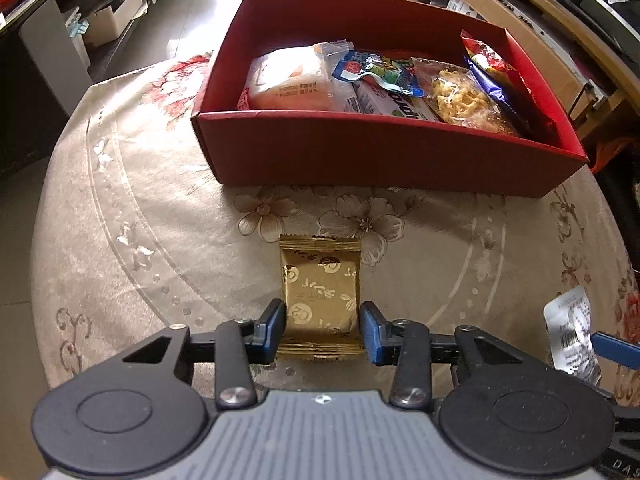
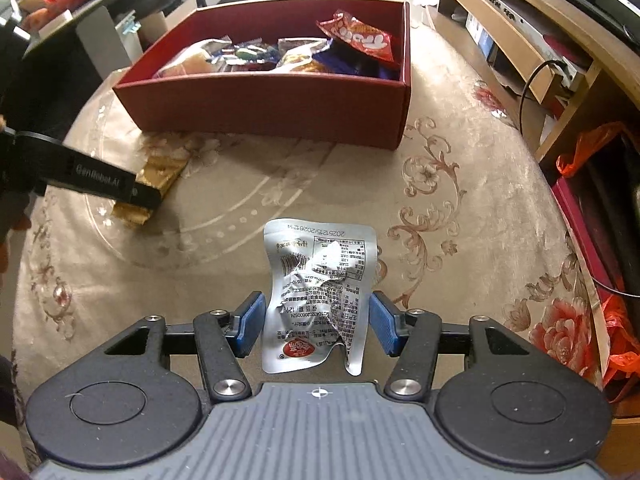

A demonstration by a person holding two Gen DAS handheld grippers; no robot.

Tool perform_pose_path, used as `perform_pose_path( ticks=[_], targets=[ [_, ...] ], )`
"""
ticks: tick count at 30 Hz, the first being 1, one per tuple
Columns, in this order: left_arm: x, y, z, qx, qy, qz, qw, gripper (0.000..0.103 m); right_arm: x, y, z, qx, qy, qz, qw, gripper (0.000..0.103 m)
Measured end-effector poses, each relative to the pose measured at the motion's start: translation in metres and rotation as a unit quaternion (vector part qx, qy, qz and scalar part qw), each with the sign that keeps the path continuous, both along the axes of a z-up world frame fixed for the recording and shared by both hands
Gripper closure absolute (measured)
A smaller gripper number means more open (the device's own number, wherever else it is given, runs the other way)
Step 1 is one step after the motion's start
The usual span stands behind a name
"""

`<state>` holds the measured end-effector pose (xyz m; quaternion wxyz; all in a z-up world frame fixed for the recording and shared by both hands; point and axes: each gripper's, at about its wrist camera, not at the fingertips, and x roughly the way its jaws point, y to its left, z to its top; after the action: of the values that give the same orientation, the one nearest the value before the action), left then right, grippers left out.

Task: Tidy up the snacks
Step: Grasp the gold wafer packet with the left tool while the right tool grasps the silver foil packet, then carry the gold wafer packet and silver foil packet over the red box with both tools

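the left gripper (image 1: 322,326) has its blue pads (image 1: 276,322) pressed against both sides of a gold packet (image 1: 320,288) that lies on the floral cloth (image 1: 120,200), just in front of the red box (image 1: 360,152). the right gripper (image 2: 316,320) straddles a crumpled silver pouch (image 2: 320,280) with its pads (image 2: 252,320) just beside the foil, and i cannot tell whether they pinch it. the box holds other snacks, among them a pale bun pack (image 1: 288,80), a blue pouch (image 1: 372,70) and a red bag (image 2: 356,36), and sits well ahead of both grippers.
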<state>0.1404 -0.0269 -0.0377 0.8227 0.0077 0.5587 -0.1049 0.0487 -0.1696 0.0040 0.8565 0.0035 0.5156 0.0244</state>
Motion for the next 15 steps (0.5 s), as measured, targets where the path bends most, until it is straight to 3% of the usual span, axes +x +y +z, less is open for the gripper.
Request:
perform_pose_path(
  ticks=[9,15],
  targets=[
    [-0.008,-0.001,-0.01,0.013,0.007,-0.006,0.9999,0.062,0.001,0.001,0.001,0.005,0.001,0.007,1.0,0.039],
    [0.003,-0.016,-0.014,0.029,-0.011,-0.007,0.9995,0.047,0.005,0.008,-0.007,-0.006,0.015,0.018,1.0,0.039]
  ],
)
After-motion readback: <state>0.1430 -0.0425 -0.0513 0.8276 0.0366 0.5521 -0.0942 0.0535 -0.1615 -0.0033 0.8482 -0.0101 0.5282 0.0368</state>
